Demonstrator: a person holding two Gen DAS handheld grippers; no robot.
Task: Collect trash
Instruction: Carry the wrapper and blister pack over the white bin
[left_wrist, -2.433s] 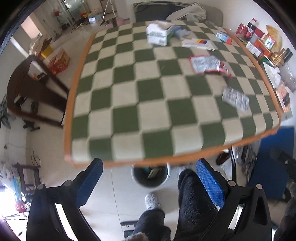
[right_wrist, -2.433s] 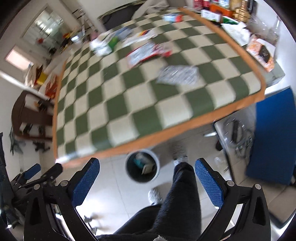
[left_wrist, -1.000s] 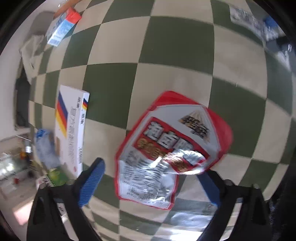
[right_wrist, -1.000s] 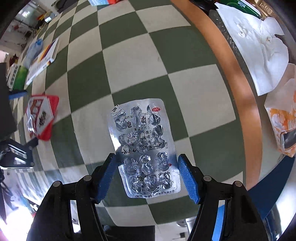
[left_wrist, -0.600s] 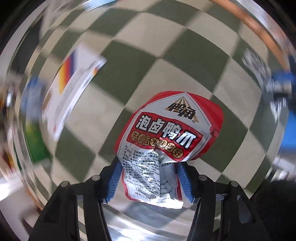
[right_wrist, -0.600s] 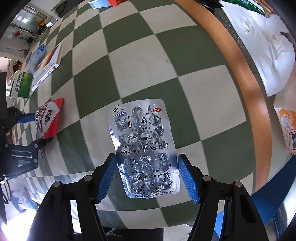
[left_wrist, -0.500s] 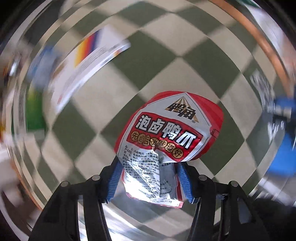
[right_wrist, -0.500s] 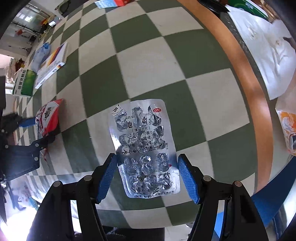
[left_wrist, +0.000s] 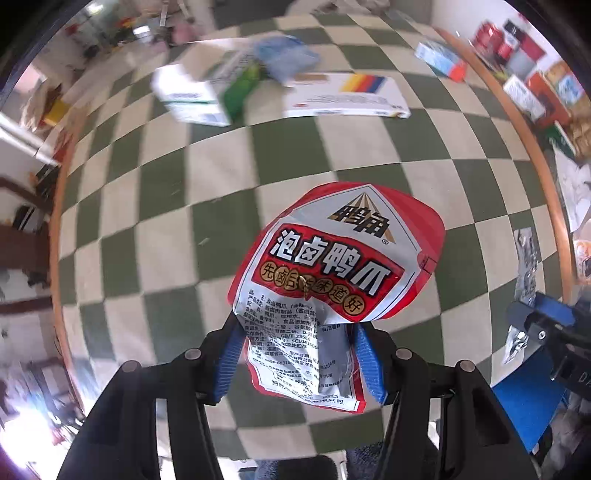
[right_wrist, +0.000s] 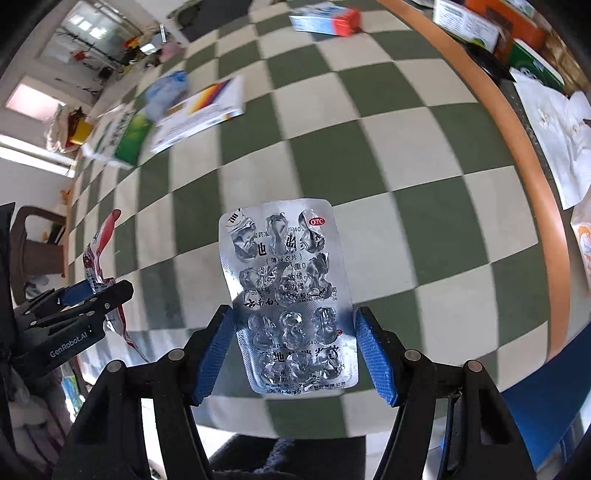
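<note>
Pinching a red snack wrapper (left_wrist: 340, 273) by its lower end, the left gripper (left_wrist: 301, 360) holds it above the checkered table (left_wrist: 221, 166). Over toward three o'clock, the right gripper (right_wrist: 295, 347) clamps a foil blister pack (right_wrist: 288, 295), likewise lifted off the cloth.

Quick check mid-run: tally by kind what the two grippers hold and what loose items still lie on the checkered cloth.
Held wrappers: 2, the snack pouch in the left gripper and the blister pack in the right gripper.
Boxes on the checkered cloth: 3, the green-white box, striped box, blue-orange box.
Blue crumpled bag: 1.
Total: 6.
</note>
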